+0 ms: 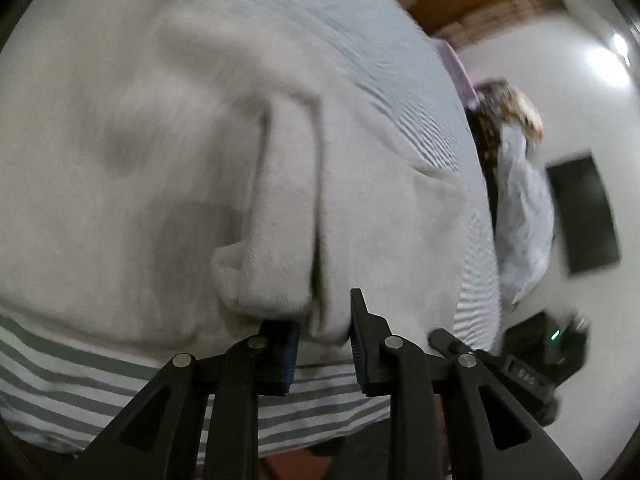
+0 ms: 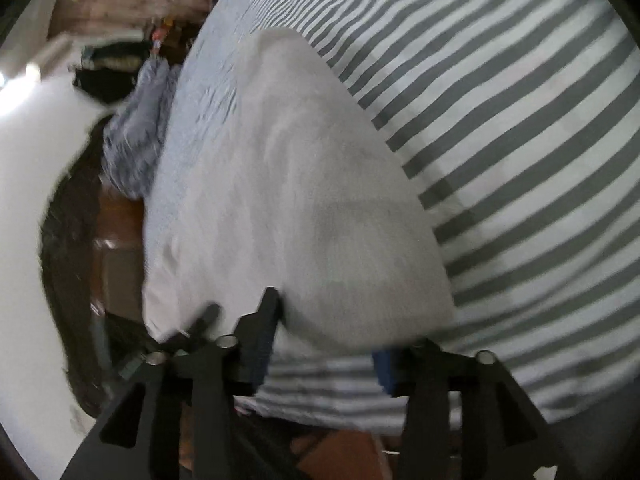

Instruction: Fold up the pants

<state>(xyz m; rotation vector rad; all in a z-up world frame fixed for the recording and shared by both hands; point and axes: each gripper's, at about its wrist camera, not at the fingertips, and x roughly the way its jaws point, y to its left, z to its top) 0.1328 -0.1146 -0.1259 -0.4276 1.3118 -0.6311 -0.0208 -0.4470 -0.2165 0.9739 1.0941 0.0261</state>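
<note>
Pale grey pants (image 1: 168, 152) on grey-and-white striped bedsheet (image 2: 520, 140); black tongs (image 1: 325, 344) with blue pads (image 1: 292, 356).

Place: a bedroom in a home, probably, though both views are blurred.
Bed: a grey-and-white striped bedsheet (image 2: 520, 128) covers a wide mattress that fills most of both views.
Bedding: a crumpled pale blue quilt (image 1: 524, 216) hangs off the bed's far edge.
Floor: reddish-brown tiles (image 2: 344, 456) show below the mattress edge.
Walls: plain white wall (image 1: 580, 92) (with a dark rectangular panel (image 1: 584, 216) on it).
Furniture: brown wooden furniture (image 1: 472, 4) stands beyond the bed.
</note>
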